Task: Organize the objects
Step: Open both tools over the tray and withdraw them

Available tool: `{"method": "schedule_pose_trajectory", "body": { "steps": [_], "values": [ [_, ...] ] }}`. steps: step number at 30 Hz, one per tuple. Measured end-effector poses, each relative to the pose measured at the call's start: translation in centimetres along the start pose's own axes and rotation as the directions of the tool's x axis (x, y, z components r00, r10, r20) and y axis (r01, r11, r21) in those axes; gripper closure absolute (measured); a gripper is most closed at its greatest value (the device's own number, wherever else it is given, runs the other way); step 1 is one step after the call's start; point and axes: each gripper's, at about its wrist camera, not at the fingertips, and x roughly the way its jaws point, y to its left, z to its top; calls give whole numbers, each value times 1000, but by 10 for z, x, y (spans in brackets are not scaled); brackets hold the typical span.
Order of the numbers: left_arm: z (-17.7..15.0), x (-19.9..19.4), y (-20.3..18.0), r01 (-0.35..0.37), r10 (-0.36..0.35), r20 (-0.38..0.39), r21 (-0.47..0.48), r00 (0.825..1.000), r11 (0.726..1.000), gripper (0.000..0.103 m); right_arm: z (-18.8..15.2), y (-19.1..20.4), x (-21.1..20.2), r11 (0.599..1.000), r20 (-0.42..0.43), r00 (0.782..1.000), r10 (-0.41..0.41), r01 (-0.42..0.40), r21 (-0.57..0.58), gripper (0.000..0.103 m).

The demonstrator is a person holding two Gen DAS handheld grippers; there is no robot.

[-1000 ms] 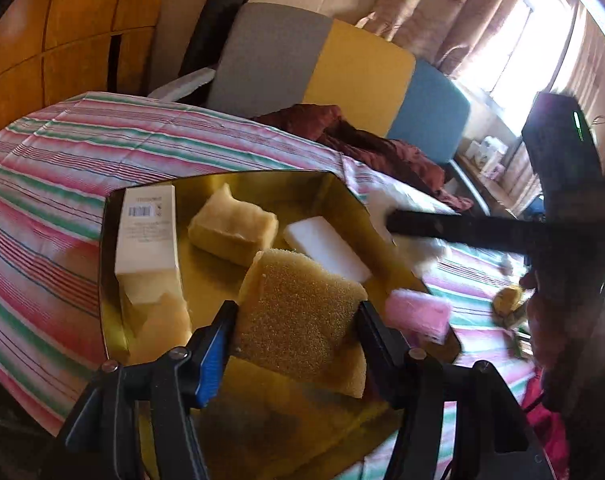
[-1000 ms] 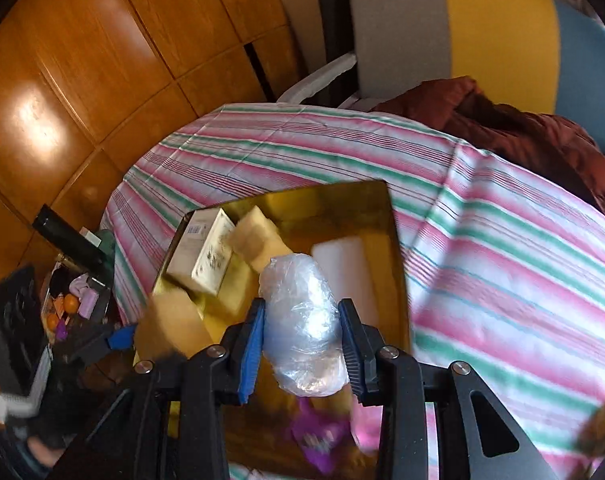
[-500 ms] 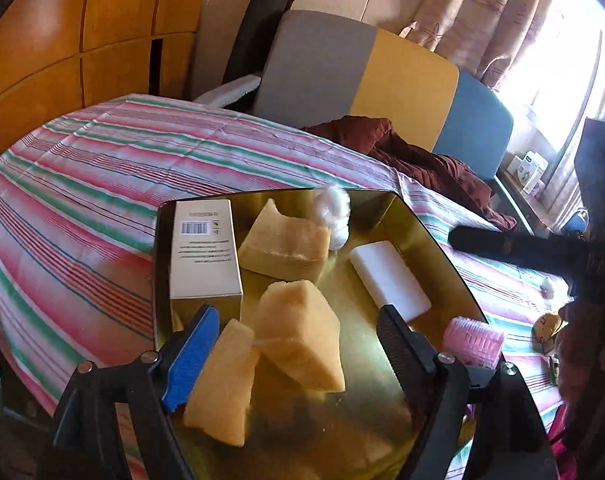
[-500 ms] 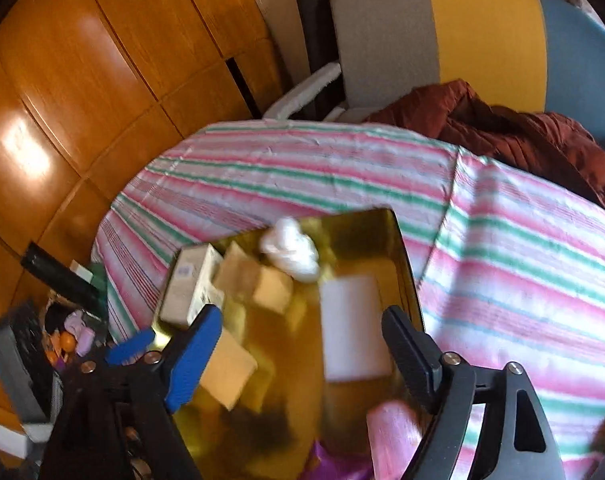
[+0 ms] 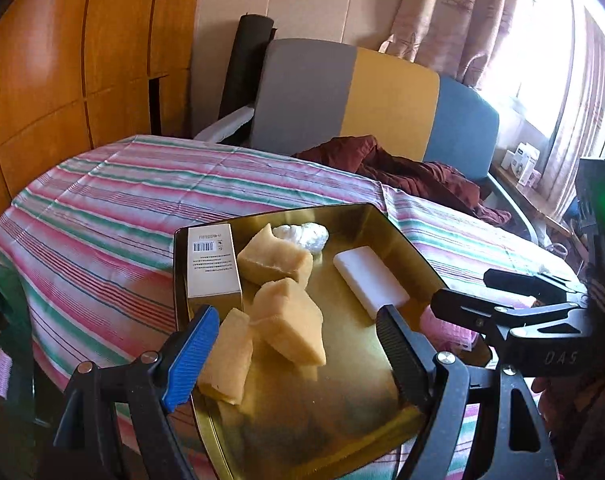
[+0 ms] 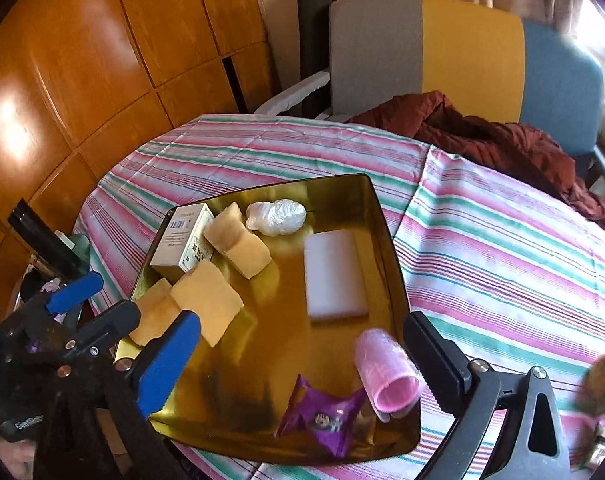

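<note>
Gold tray (image 6: 386,248) holds sponges (image 6: 238,240), box (image 6: 182,240), wrapped bundle (image 6: 276,217).

Both wrist views look steeply down, close over the gold tray (image 5: 390,236) — the left from its near-left corner, the right from its near-right; both share the tray, striped surface (image 6: 502,248) and far chair (image 6: 462,48).

Round table under pink, green and white striped cloth (image 6: 502,248), grey, yellow and blue chair back (image 5: 382,100) at far side, maroon garment (image 6: 482,136) draped on seat, orange wood panelling (image 6: 82,60) left, curtained bright window (image 5: 542,40) far right.
</note>
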Motion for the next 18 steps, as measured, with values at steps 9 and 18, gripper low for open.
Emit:
{"method": "schedule_pose_trajectory", "body": {
  "steps": [9,18],
  "values": [
    [-7,-12,-13,-19,19,16,42,1000,999,21,-14,5,-15,996,42,996,-81,82,-30,0],
    [-9,-17,-21,-21,19,27,73,999,997,21,-23,3,-25,993,68,991,-115,118,-29,0]
  ]
}}
